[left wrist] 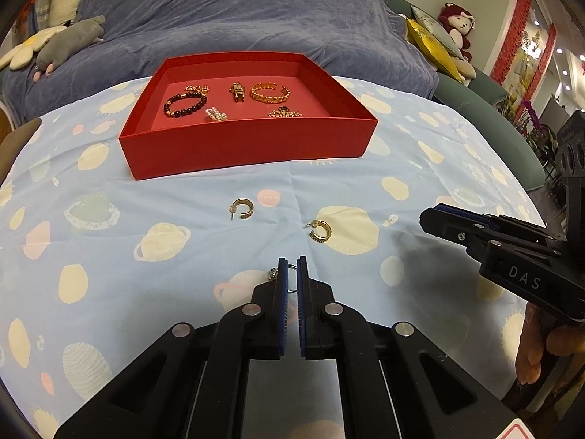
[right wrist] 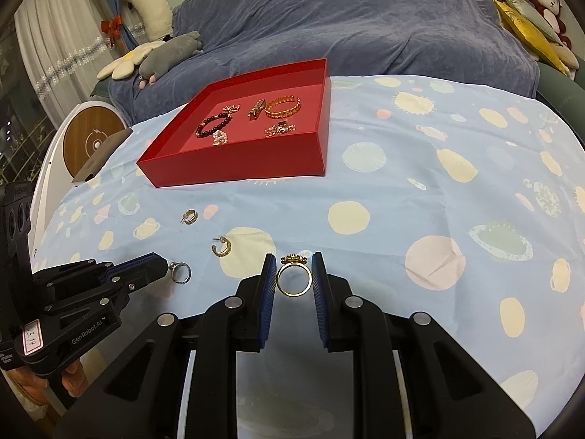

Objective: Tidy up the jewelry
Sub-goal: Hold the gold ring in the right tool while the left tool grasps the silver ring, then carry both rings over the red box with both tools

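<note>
A red tray (left wrist: 248, 142) (right wrist: 234, 168) on the blue patterned cloth holds a dark bead bracelet (left wrist: 184, 105), a gold cuff (left wrist: 270, 93), a small gold watch (left wrist: 237, 92), pearls and chains. Two gold hoop earrings (left wrist: 241, 207) (left wrist: 321, 232) lie on the cloth in front of it; they also show in the right wrist view (right wrist: 190, 216) (right wrist: 222, 246). My left gripper (left wrist: 291, 267) is shut on a silver ring (right wrist: 180, 271), held upright at its tips. My right gripper (right wrist: 293, 269) is shut on a gold ring (right wrist: 293, 280) with a jewelled top, held upright just above the cloth.
A sofa under a blue-grey throw (left wrist: 237, 22) stands behind the table with plush toys (left wrist: 69, 42) and cushions (left wrist: 433, 42). A round white and wood device (right wrist: 87, 139) sits at the table's left edge. The cloth to the right of the tray is bare.
</note>
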